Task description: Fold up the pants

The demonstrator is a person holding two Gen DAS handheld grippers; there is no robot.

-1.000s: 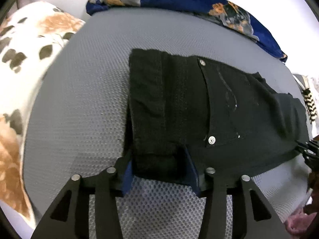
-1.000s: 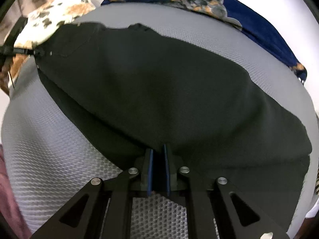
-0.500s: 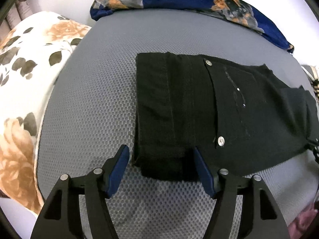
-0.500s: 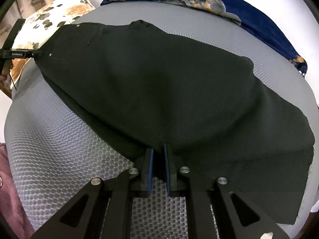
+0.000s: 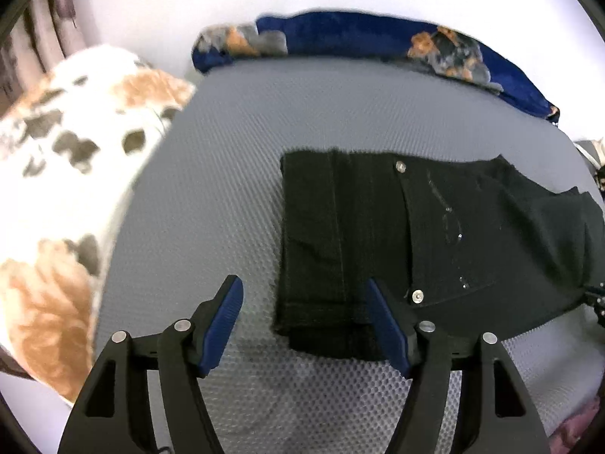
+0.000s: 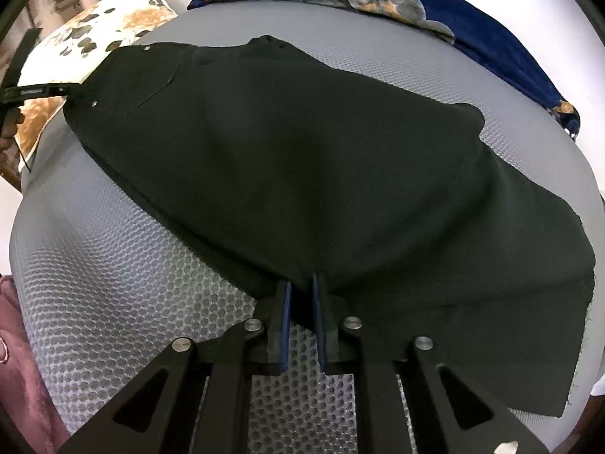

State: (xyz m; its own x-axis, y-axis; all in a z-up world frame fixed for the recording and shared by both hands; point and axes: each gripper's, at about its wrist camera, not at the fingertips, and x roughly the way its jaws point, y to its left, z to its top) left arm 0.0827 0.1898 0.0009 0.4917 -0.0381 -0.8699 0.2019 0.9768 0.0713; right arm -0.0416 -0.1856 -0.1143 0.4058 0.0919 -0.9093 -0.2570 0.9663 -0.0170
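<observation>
The black pants lie flat across the middle of the grey mattress, waistband toward the flowered pillow. The left gripper hovers with fingers spread wide at the waistband's near corner, holding nothing. The right gripper pinches the leg's near edge. The lengthwise fold looks done; next, likely carry the legs over toward the waist.

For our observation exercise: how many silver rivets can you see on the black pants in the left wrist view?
2. On the pants, one rivet sits at the pocket's far corner, the other rivet at its near corner, beside the open left gripper. Others may be hidden under folds.
</observation>
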